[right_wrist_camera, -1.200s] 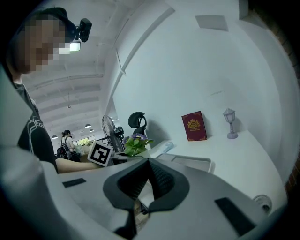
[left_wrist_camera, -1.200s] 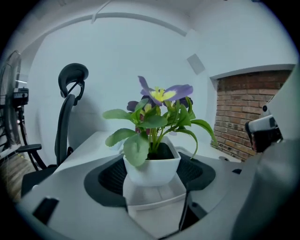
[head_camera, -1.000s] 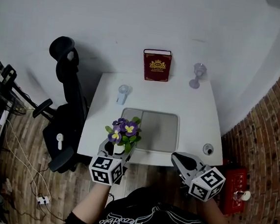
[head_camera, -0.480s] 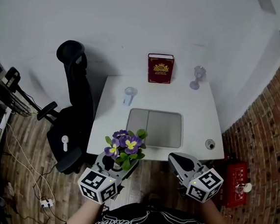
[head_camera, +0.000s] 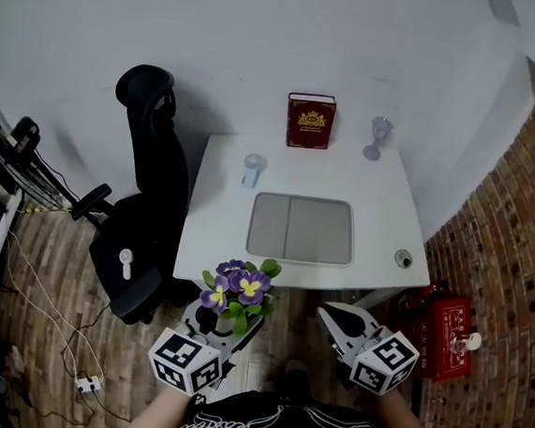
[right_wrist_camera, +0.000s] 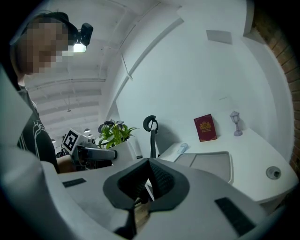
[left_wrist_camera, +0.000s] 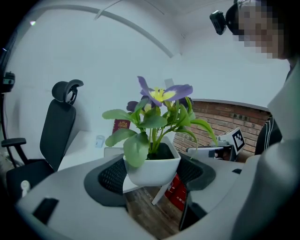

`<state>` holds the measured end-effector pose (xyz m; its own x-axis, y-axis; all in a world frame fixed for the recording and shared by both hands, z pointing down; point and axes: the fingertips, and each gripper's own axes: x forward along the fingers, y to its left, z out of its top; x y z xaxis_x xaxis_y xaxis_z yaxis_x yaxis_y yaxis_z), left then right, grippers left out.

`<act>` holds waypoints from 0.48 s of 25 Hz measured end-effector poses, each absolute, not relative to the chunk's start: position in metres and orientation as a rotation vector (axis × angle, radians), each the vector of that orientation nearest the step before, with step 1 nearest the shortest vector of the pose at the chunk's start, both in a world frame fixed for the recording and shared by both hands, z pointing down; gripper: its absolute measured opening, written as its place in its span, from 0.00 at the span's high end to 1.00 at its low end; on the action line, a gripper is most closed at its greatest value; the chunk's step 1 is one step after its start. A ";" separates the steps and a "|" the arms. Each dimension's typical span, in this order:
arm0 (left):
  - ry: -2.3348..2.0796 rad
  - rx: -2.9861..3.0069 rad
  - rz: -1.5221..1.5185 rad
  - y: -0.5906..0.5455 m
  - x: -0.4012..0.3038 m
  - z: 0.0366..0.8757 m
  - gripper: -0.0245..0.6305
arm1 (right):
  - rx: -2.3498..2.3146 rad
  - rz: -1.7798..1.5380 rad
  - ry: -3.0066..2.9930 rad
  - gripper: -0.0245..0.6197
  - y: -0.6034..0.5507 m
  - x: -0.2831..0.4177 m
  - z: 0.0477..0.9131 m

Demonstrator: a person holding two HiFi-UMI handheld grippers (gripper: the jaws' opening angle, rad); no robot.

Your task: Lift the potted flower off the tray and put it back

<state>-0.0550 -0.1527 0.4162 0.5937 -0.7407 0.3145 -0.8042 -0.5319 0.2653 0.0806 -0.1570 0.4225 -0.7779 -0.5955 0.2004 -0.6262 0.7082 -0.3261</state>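
My left claw (head_camera: 223, 319) grips the potted flower (left_wrist_camera: 153, 168) by its white pot, well short of the tray (head_camera: 302, 229), past the desk's (head_camera: 390, 211) near edge. My right claw (right_wrist_camera: 149, 182) is pinched together, empty. Lift looks done; next I carry it back over the tray and lower it level.

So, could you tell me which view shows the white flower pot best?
The left gripper view: the white flower pot is centred, clamped by the left gripper. The head view's purple flowers mostly cover it; the right gripper view shows only leaves.
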 end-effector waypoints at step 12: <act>-1.219 2.425 0.234 -0.154 -0.052 0.420 0.43 | 1.029 0.581 -2.837 0.96 -0.155 0.084 0.419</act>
<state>-0.0516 -0.1540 0.4198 0.6024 -0.7278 0.3277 -0.7975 -0.5310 0.2866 0.0842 -0.1551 0.4187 -0.7739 -0.6044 0.1891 -0.6301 0.7048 -0.3258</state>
